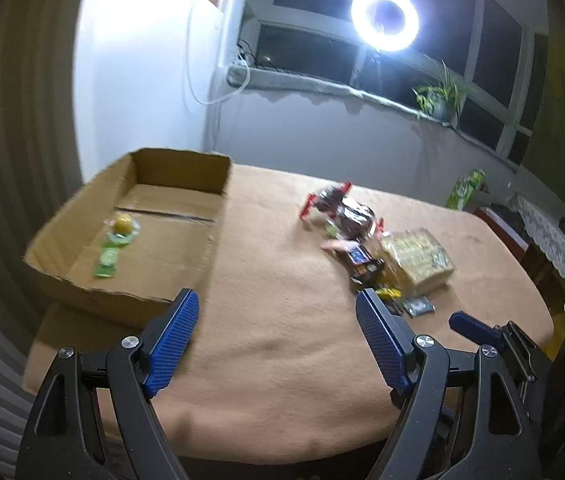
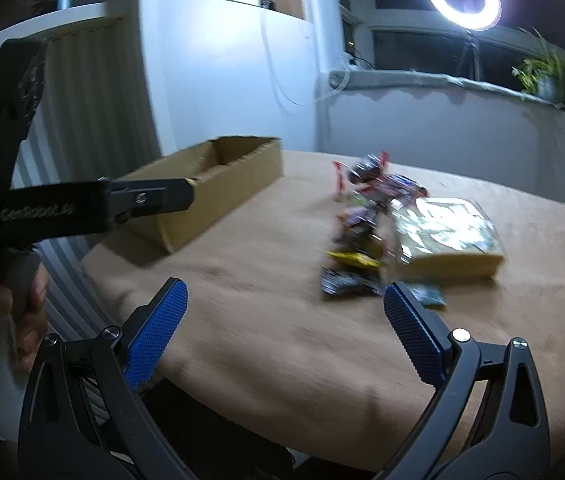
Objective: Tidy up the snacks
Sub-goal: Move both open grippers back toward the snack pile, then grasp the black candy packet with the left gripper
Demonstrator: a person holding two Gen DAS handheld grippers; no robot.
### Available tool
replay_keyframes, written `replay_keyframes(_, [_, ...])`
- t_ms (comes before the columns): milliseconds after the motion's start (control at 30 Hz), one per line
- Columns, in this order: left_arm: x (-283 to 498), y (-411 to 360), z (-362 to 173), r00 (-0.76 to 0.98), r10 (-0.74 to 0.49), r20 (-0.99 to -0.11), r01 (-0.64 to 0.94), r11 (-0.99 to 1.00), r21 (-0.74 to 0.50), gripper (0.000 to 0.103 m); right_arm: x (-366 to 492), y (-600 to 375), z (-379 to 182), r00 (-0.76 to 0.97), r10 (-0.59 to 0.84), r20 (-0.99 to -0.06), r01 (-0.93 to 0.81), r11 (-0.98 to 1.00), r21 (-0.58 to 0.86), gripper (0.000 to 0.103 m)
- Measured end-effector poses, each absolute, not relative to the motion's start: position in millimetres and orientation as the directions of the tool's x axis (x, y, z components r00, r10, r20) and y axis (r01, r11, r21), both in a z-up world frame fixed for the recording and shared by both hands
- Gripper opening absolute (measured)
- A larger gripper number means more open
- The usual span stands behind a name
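Observation:
A shallow cardboard box (image 1: 186,168) stands at the table's far left; it also shows in the right wrist view (image 2: 218,196). Inside it lie a yellow round snack (image 1: 122,224) and a green packet (image 1: 107,262). A pile of snack packets (image 1: 356,220) lies mid-right on the table, with a large clear bag of yellow biscuits (image 1: 422,258) beside it; the bag (image 2: 446,232) and a yellow packet (image 2: 354,259) show in the right wrist view. My left gripper (image 1: 278,300) is open and empty above the near table. My right gripper (image 2: 284,292) is open and empty, near the pile.
The table carries a tan cloth (image 1: 282,320). A bright ring light (image 1: 384,18) stands at the window behind, with a potted plant (image 1: 440,96) on the sill. A white fridge (image 1: 142,64) stands behind the box. A dark cabinet is at the right.

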State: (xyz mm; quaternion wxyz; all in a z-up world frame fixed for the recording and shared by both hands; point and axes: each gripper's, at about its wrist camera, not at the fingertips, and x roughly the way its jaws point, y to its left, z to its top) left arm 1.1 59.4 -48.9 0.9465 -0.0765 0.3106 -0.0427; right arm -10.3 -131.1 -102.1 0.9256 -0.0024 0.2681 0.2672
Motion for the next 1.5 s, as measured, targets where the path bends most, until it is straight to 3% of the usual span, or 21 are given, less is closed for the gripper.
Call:
replay_keyframes(500, [47.9,-10.7,-103.3,0.679,-0.244,-0.692,0.252,0.963,-0.092,0.081,33.9,-205.8,-140.2,0.694,0.362,-0.622,-0.339,0.927,0.160,0.101])
replay_keyframes(833, [72.0,-40.6,-116.0,0.637,-0.302,-0.709,0.428,0.904,0.000,0.079,64.0,-196.8,-140.7,0.641,0.395,-0.658,-0.425,0.897,0.125,0.091])
replay_keyframes(900, [74.0,-42.3,-117.3,0.628,-0.307,-0.715,0.450,0.893,0.011,0.067,70.8,-193.3,-140.6,0.631,0.403,-0.663,-0.435,0.891,0.127,0.091])
replay_keyframes(1067, [81.2,-36.6,-116.3,0.610,-0.333,-0.719,0.473,0.881,-0.008,0.054,87.9,-185.0,-140.5,0.608,0.411,-0.679,-0.466,0.877,0.115,0.089])
replay_keyframes(1233, [81.9,-38.3,-113.7,0.566,-0.373,-0.736,0.567,0.823,0.019,0.053,93.1,-183.0,-140.4,0.594,0.400,-0.698,-0.487,0.869,0.083,0.084])
replay_keyframes(1333, [84.7,-37.3,-113.3,0.544,-0.398,-0.739,0.594,0.805,0.003,0.053,88.1,-177.2,-141.1,0.610,0.376,-0.698,-0.497,0.867,0.032,0.075])
replay_keyframes(1433, [86.0,-38.5,-112.8,0.542,-0.398,-0.740,0.590,0.808,-0.003,0.048,84.5,-176.8,-140.2,0.623,0.376,-0.686,-0.497,0.868,0.025,0.059])
replay_keyframes(1500, [86.4,-38.7,-111.9,0.540,-0.405,-0.738,0.577,0.816,-0.026,0.027,81.9,-177.9,-139.7,0.631,0.372,-0.681,-0.489,0.872,0.023,0.048])
